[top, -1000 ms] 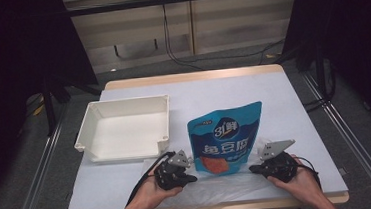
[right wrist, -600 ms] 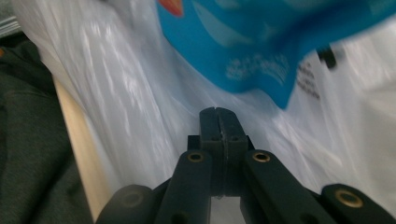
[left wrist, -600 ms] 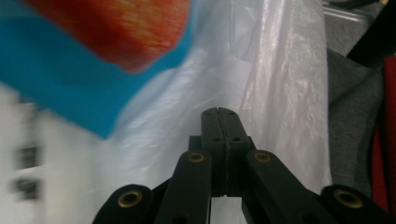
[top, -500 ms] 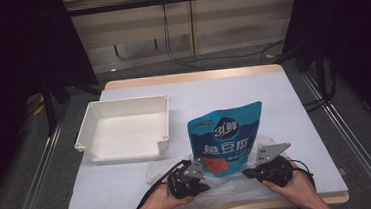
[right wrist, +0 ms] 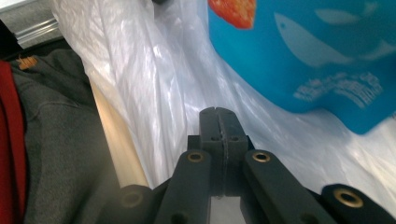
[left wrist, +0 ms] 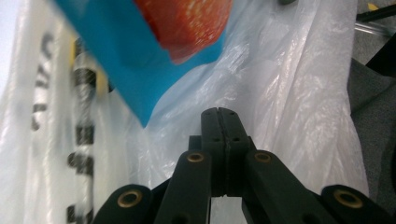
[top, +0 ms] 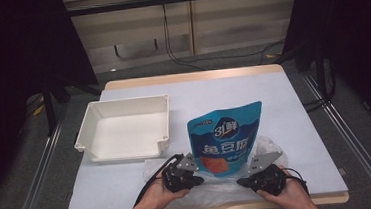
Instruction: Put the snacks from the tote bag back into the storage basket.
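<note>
Both grippers, left (top: 191,170) and right (top: 253,175), had their jaws clenched on the thin plastic bag (left wrist: 299,93) at the table's (top: 222,89) near edge, with the blue pouch (top: 226,139) at its mouth. Best practice, probably: spread the film evenly and pull gently to avoid tearing.

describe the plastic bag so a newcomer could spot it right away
On the white-covered table, look to the near edge, right of the white tray. The plastic bag lies flat there under the blue snack pouch, between the left gripper and right gripper. It alone is thin, translucent, crinkled film.
</note>
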Motion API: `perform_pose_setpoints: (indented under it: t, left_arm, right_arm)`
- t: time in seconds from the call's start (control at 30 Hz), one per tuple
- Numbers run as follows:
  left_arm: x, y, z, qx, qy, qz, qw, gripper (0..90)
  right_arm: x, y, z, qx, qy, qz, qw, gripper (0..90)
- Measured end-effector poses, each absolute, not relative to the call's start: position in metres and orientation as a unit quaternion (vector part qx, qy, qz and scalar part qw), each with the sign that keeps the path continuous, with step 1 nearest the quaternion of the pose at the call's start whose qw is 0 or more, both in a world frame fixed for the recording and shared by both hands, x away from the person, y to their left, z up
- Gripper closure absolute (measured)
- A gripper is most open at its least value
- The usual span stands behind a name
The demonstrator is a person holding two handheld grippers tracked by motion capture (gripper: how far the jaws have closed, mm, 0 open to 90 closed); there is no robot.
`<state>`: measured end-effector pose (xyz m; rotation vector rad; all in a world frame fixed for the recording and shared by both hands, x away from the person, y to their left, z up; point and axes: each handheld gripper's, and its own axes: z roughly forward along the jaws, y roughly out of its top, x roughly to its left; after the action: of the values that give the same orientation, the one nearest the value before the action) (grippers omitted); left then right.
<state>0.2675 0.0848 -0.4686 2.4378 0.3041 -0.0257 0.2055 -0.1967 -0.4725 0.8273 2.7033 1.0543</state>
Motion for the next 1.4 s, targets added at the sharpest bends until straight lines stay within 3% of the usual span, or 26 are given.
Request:
perform_pose_setpoints:
  t: [0.33, 0.4, 0.7, 0.9, 1.23, 1.4]
  left_arm:
    - [0.275, 0.1, -0.47, 0.927, 0.144, -0.009, 0.345, 90.0]
    - [0.276, 0.1, -0.466, 0.937, 0.142, 0.009, 0.319, 90.0]
    - [0.277, 0.101, -0.467, 0.927, 0.152, -0.01, 0.342, 89.0]
    - [0.267, 0.109, -0.454, 0.908, 0.146, -0.009, 0.393, 86.0]
    - [0.264, 0.132, -0.439, 0.891, 0.162, 0.005, 0.425, 74.5]
    - [0.268, 0.14, -0.432, 0.871, 0.187, 0.006, 0.455, 61.9]
  right_arm:
    - [0.198, -0.206, -0.473, 0.279, 0.891, 0.353, 0.063, 90.0]
    - [0.198, -0.206, -0.473, 0.28, 0.891, 0.351, 0.065, 90.0]
    - [0.201, -0.214, -0.473, 0.293, 0.885, 0.351, 0.08, 90.0]
    - [0.197, -0.217, -0.464, 0.305, 0.863, 0.391, 0.096, 90.0]
    - [0.179, -0.235, -0.454, 0.335, 0.814, 0.455, 0.134, 90.0]
    - [0.168, -0.246, -0.451, 0.353, 0.786, 0.489, 0.135, 90.0]
